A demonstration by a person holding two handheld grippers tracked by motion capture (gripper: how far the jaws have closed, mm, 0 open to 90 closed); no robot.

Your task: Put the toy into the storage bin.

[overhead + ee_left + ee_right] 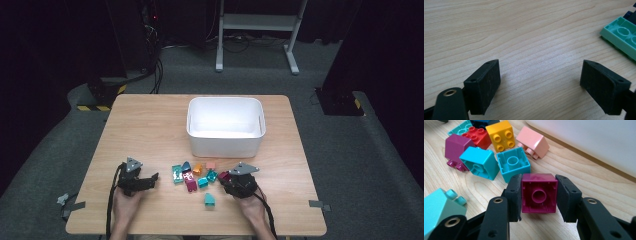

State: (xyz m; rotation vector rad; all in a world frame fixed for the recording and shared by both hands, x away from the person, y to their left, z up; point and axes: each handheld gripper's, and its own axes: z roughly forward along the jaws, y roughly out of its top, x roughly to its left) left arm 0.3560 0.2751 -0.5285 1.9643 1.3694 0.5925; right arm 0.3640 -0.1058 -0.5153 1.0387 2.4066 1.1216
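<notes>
Right gripper [539, 196] jaws are clamping the magenta block [539, 193] beside the brick pile [192, 175], near the white bin [225, 145]. Left gripper [540, 82] jaws are gaping over the table [524, 37].

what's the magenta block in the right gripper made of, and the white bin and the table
Magenta block, clamped in the right gripper: probably hard moulded plastic, smooth with a slight sheen, hollow underside with a round tube.
White bin: likely plastic too, with smooth matte walls and rounded corners.
Table: light wood grain shows; whether solid wood or a printed laminate I cannot tell.
</notes>
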